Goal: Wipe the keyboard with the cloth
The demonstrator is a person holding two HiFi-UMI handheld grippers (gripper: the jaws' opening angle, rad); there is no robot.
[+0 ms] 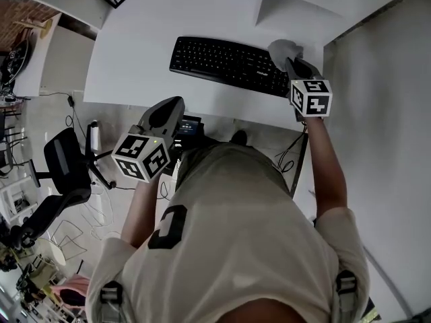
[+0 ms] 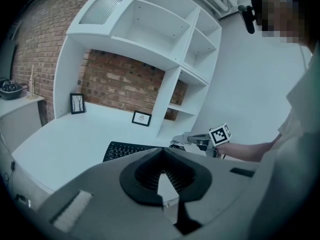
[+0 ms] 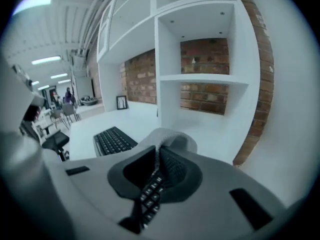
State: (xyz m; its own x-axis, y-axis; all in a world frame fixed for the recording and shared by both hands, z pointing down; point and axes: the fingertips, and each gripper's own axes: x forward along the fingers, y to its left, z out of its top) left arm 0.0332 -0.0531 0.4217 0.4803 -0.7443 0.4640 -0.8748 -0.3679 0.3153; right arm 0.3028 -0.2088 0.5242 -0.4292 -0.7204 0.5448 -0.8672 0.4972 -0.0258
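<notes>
Keyboard (image 1: 225,62) lies flat on the desk (image 1: 135,59), its right end directly under the right tongs (image 1: 293,64) and the rest stretching away to their left. Those tongs are pinching the cloth (image 1: 283,47), a grey wad bunched just beyond their tips. Through the slit between the jaws I can see keys below, so the cloth sits over the end of the board. Whether it presses on the keys or hovers just above them I can't tell from where I stand. The left tongs (image 1: 174,106) hang off the desk's near edge, close to the person's body and well apart from the keyboard, jaws pressed together on nothing.

To my eye the wipe is at its start, with the whole run of keys to the left of the cloth not yet covered. Doing it well looks like this: keep the pinch firm so the wad doesn't slip out, and lower until the cloth (not the jaw tips) bears on the keycaps. Then draw it leftward along the rows in long, light passes. Too much weight would likely shove the board across the smooth desk, since nothing braces it. The left tongs could come up and rest against its near-left edge to steady it. I'd also tilt the right tongs so more cloth lies flat.
</notes>
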